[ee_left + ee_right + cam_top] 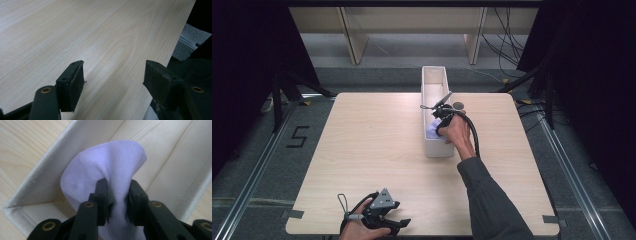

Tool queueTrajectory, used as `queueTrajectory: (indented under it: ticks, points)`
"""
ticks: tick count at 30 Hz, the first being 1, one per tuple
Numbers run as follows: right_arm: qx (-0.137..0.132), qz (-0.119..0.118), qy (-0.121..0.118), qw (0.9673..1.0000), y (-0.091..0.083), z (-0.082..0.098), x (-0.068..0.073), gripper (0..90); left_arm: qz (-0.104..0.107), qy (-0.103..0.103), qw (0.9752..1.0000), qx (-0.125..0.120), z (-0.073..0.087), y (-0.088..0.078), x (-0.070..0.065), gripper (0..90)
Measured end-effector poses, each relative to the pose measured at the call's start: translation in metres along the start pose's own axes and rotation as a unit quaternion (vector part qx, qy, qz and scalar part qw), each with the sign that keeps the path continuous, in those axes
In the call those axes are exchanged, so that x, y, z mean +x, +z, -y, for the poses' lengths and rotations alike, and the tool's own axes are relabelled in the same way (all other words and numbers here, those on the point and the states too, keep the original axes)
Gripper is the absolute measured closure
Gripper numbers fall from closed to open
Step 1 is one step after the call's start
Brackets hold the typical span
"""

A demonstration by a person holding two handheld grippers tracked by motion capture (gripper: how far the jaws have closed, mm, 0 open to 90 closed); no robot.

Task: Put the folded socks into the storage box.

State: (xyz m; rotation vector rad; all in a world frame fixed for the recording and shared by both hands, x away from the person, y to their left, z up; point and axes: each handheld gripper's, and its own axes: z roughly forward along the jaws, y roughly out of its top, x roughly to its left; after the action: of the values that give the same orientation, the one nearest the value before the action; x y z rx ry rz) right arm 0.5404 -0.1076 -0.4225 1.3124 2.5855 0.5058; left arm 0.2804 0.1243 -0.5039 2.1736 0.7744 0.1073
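Right gripper (pixel 117 202) sits inside the near end of the white fabric bin (pixel 430 87), which stands upright on the bench (pixel 377 150) toward its far right side. A fold of the lavender cloth (pixel 105 162) is pinched between its jaws; the rest of the cloth bulges up against the bin's inner wall. Left gripper (pixel 113 80) rests at the near edge of the bench, well apart from the bin, jaws spread wide and empty.
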Motion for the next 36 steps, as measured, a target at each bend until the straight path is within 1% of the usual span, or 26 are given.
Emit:
queueTrajectory:
  ticks: [1,3,8,10,11,12,13,14,15,16,17,18,20,21,23,25,26,28,29,30,31,32,33,34,35,36]
  points:
    - [0.001,-0.001,-0.001,1.0,0.0,0.0,0.0,68.3,0.0,0.0,1.0,0.0,0.0,0.0,0.0,31.8]
    - [0.0,0.002,-0.003,1.0,0.0,0.0,0.001,67.1,0.0,0.0,1.0,0.0,0.0,0.0,0.0,31.8]
    - [0.002,0.01,-0.001,0.9999,0.0,0.0,0.001,56.5,0.002,-0.001,1.0,-0.002,0.0,0.0,0.0,31.8]
    - [0.001,0.007,0.008,0.9999,0.0,0.0,0.001,54.4,0.001,0.0,1.0,0.0,0.0,0.0,0.0,31.8]
    - [-0.004,0.005,0.006,1.0,0.0,-0.001,0.0,52.6,0.002,-0.001,1.0,-0.002,0.0,0.0,0.0,31.8]
    - [-0.008,-0.005,0.014,0.9999,-0.001,-0.001,0.001,52.6,0.003,-0.001,1.0,-0.001,0.0,0.0,0.0,31.8]
    - [-0.01,0.004,0.005,0.9999,-0.002,-0.002,0.0,52.3,0.003,-0.001,1.0,0.0,0.0,0.001,0.0,31.8]
    - [-0.018,-0.007,0.014,0.9997,-0.005,-0.002,0.0,52.3,0.003,-0.001,1.0,0.0,0.0,0.001,0.0,31.8]
    - [-0.028,-0.018,0.012,0.9994,-0.007,-0.003,-0.001,52.8,0.003,-0.001,1.0,0.0,0.0,0.001,0.0,31.8]
    - [-0.032,-0.019,0.008,0.9993,-0.009,-0.004,-0.001,53.8,0.004,-0.001,1.0,0.001,0.0,0.001,0.0,31.8]
    - [-0.031,-0.002,0.008,0.9995,-0.014,-0.005,0.0,57.0,0.004,-0.001,1.0,0.001,0.0,0.001,0.0,31.8]
    - [-0.041,-0.004,-0.003,0.9992,-0.016,-0.006,-0.001,60.4,0.004,0.0,1.0,0.001,0.0,0.001,0.0,31.8]
    - [-0.041,-0.006,-0.008,0.9991,-0.021,-0.006,-0.001,66.2,0.002,0.002,1.0,0.003,0.0,0.001,0.0,31.8]
    - [-0.036,-0.009,-0.01,0.9993,-0.021,-0.006,-0.001,67.4,0.002,0.002,1.0,0.003,0.0,0.001,0.0,31.8]
    - [-0.026,-0.001,-0.012,0.9996,-0.02,-0.006,-0.001,67.9,0.002,0.002,1.0,0.002,0.0,0.0,0.0,31.8]
    - [-0.025,0.003,-0.002,0.9997,-0.019,-0.006,-0.001,67.6,0.002,0.003,1.0,0.002,0.0,0.0,0.0,31.8]
    - [-0.027,0.003,-0.009,0.9996,-0.018,-0.006,-0.002,66.3,0.002,0.003,1.0,0.002,0.0,0.001,0.0,31.8]
    - [-0.027,0.006,-0.003,0.9996,-0.018,-0.006,-0.001,65.3,0.002,0.001,1.0,0.002,0.0,0.001,-0.001,31.8]
    - [-0.023,0.008,-0.003,0.9997,-0.017,-0.007,-0.001,65.2,0.005,0.009,0.9999,0.01,0.0,0.0,0.0,31.8]
    - [-0.021,0.002,-0.005,0.9998,-0.016,-0.006,-0.002,65.2,0.005,0.0,1.0,0.0,0.001,0.002,-0.001,31.8]
    - [-0.018,0.006,-0.005,0.9998,-0.015,-0.006,-0.002,65.6,0.005,0.0,1.0,0.001,0.0,0.001,-0.001,31.8]
    - [-0.019,0.008,-0.009,0.9998,-0.014,-0.005,-0.003,67.1,0.005,0.0,1.0,0.001,0.0,0.001,-0.001,31.8]
    - [-0.008,0.004,-0.004,1.0,-0.013,-0.005,-0.002,70.5,0.005,0.0,1.0,0.001,0.0,0.001,-0.001,31.8]
    - [-0.012,-0.004,-0.007,0.9999,-0.011,-0.004,-0.002,73.8,0.006,0.0,1.0,0.001,0.0,0.001,-0.001,31.8]
    - [-0.011,-0.002,-0.014,0.9998,-0.01,-0.003,-0.003,77.0,0.006,0.0,1.0,0.001,0.0,0.001,-0.001,31.8]
    - [-0.008,-0.001,-0.01,0.9999,-0.011,-0.002,-0.001,79.4,0.005,0.0,1.0,0.001,0.0,0.001,-0.001,31.8]
